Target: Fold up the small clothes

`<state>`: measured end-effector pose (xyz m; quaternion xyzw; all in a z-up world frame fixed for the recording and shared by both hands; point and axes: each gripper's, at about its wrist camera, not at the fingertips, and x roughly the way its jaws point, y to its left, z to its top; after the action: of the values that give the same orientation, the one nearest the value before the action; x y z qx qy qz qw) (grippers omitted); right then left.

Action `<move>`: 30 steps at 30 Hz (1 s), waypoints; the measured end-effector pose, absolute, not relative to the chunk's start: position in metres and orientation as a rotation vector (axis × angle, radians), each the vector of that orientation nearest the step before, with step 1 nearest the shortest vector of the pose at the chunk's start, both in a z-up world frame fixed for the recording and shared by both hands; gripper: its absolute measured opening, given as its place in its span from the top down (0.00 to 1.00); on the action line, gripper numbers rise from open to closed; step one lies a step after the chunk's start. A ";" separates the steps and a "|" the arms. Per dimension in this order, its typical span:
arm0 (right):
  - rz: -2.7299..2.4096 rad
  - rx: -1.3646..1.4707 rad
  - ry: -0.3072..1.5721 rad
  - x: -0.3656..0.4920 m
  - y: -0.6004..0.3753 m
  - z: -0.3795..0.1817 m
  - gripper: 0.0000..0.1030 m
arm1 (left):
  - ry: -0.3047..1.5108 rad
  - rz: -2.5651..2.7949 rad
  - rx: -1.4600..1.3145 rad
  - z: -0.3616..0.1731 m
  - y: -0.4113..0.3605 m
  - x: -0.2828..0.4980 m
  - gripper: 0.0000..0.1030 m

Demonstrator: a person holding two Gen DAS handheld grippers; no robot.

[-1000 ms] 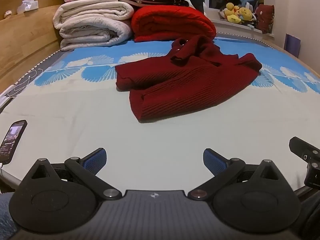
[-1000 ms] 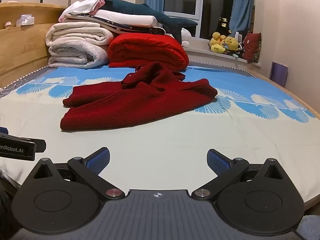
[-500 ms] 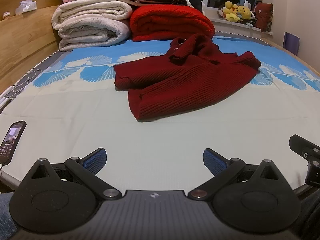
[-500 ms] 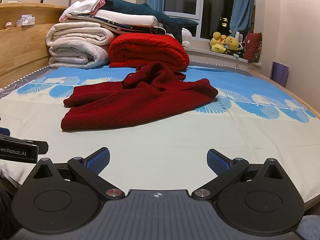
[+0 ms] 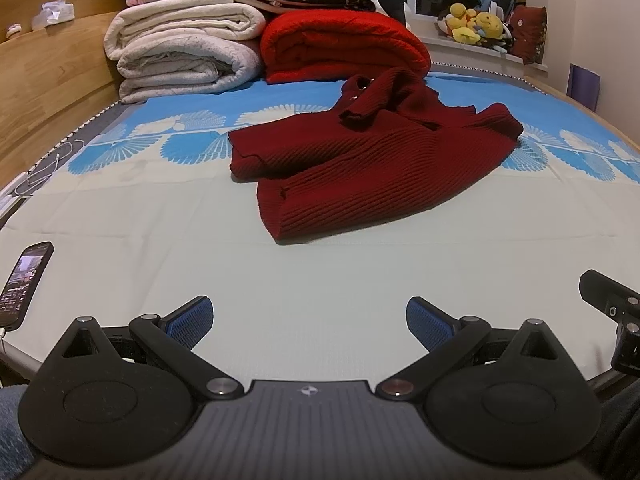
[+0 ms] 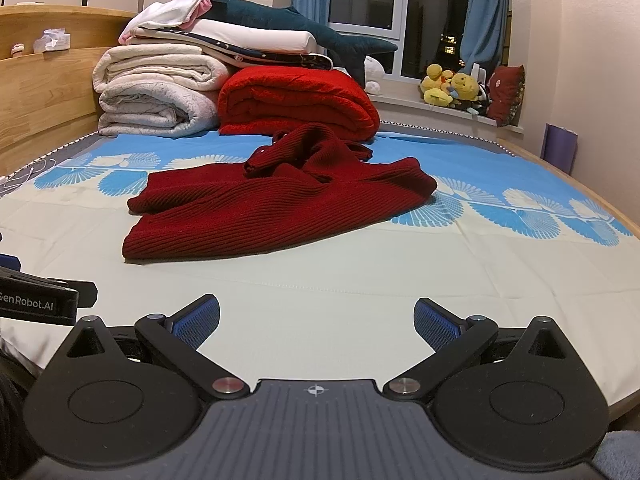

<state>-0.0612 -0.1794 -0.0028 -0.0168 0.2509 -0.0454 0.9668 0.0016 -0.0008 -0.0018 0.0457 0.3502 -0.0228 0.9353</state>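
Nearest to you, at the foot of the bed (image 5: 320, 264), your left claw (image 5: 310, 316) hangs released over the pale sheet, its blue pads (image 5: 191, 316) spread wide with nothing between them. Your right claw (image 6: 316, 318) is likewise spread and empty, its blue pads (image 6: 436, 322) well apart above the same bare stretch of sheet. Each claw shows at the edge of the other's view, so you hold them side by side. To the left of your left claw a phone (image 5: 25, 282) lies at the bed's edge with its screen lit.

Further on, in the middle of the bed, lies the dark red ribbed sweater (image 5: 372, 172), well apart from both claws. It is rumpled rather than flat: one layer is lapped over another on the near-left side, and a sleeve or collar part is bunched up at its far end. From your right claw's view the sweater (image 6: 272, 204) sits ahead and slightly left.

Beyond it, against the wooden headboard (image 6: 44, 92), stand folded white blankets (image 6: 156, 92) and just beside them a folded red blanket (image 6: 296, 98), with more bedding and a plush shark (image 6: 304, 36) stacked on top. Farthest off, yellow plush toys (image 6: 452, 86) sit on the windowsill.
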 end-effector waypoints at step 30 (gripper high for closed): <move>-0.089 -0.038 0.508 -0.061 -0.178 -0.003 0.01 | 0.714 -0.046 0.104 -0.002 -0.002 0.003 0.00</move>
<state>-0.0613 -0.1780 -0.0028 -0.0189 0.2513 -0.0442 0.9667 0.0025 -0.0023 -0.0020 0.0508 0.3493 -0.0227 0.9354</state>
